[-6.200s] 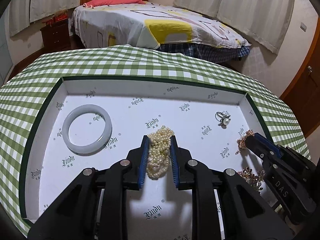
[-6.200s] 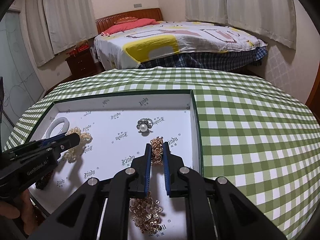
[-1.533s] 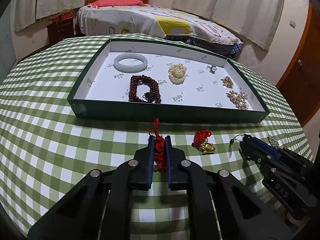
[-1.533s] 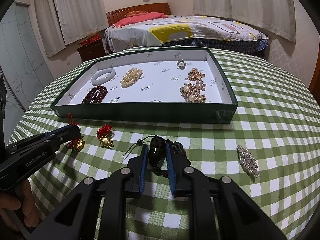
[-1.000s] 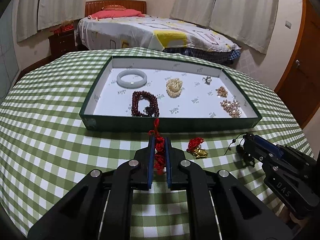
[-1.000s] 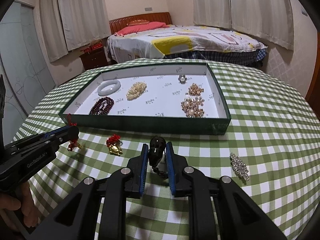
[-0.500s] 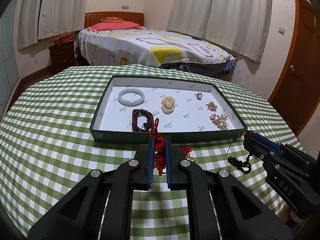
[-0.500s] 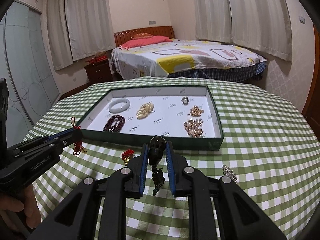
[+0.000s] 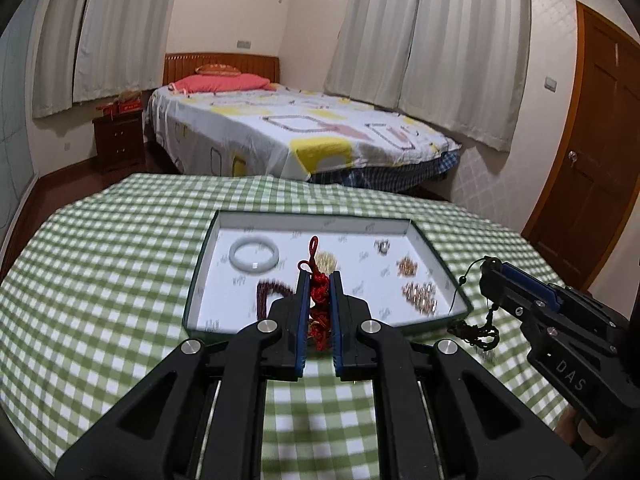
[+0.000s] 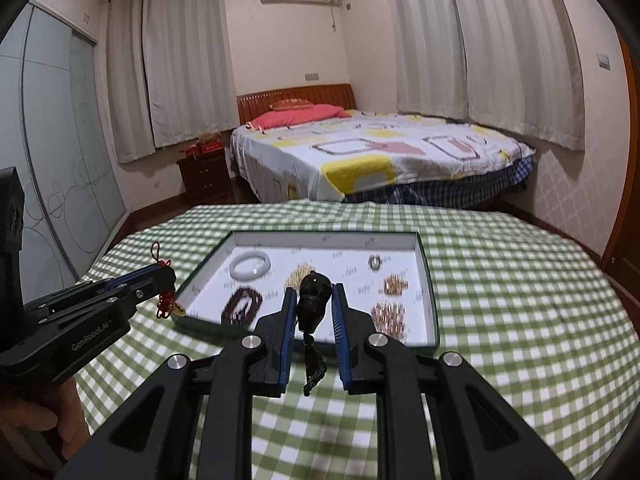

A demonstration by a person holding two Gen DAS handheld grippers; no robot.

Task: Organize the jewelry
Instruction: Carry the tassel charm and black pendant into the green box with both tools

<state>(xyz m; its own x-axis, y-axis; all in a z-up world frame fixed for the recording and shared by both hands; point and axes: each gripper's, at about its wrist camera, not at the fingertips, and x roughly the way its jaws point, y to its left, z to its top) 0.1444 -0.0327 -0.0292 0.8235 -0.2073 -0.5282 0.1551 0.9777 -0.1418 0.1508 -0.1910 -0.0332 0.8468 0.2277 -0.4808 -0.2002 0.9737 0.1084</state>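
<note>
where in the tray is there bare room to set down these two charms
Bare white floor lies along the tray's far wall, in the middle between the ring and the pearl pile, and in the front centre. The right side is crowded with gold pieces; the left holds the jade bangle and dark beads.

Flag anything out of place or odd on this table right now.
Nothing looks spilled or damaged. The pieces in the tray lie apart, though motion blur hides detail. The left gripper holds a red knotted charm and the right gripper a dark pendant, both lifted.
</note>
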